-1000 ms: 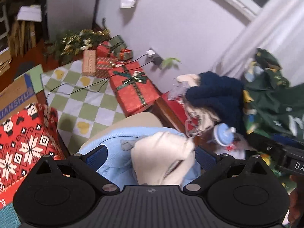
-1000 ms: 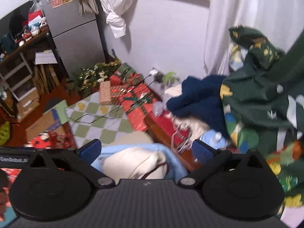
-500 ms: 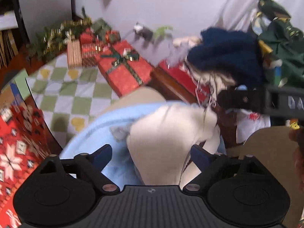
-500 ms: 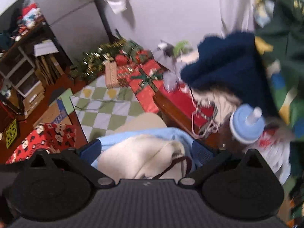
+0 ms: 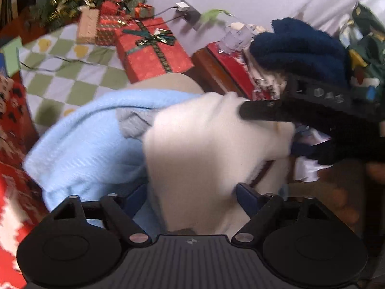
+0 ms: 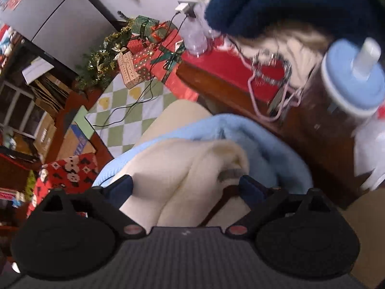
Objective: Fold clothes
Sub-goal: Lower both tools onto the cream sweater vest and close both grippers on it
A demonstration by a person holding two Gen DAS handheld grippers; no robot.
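- Cream garment sits bunched on top of a light-blue garment, both on a beige round surface; we see it from both wrist views, w/ motion blur.
- Left gripper: fingers spread wide, blue pads either side of the cream bundle near its lower edge. Cloth lies between them, but we can't see any pinch; reads as open, not gripping.
- Right gripper: same story, fingers apart w/ cream fabric between the pads, a dark brown strap or trim running by the right pad. No clamp visible.
- In the left view, the right gripper's black body is over the far right corner of the cream piece, touching or just above; can't tell which.
- Progress, our call: cream item looks roughly folded or just lumped, edges not squared, so a tidy fold isn't done. Blue garment under it looks spread, partly rumpled, not folded as far as shown.
- Left to do, we'd guess: grab cream edges, flatten/fold, then do the blue one.
- More clothes nearby: navy fluffy piece and a green patterned one heaped on the side table, apparently unfolded.
- Overall: early-to-mid stage.
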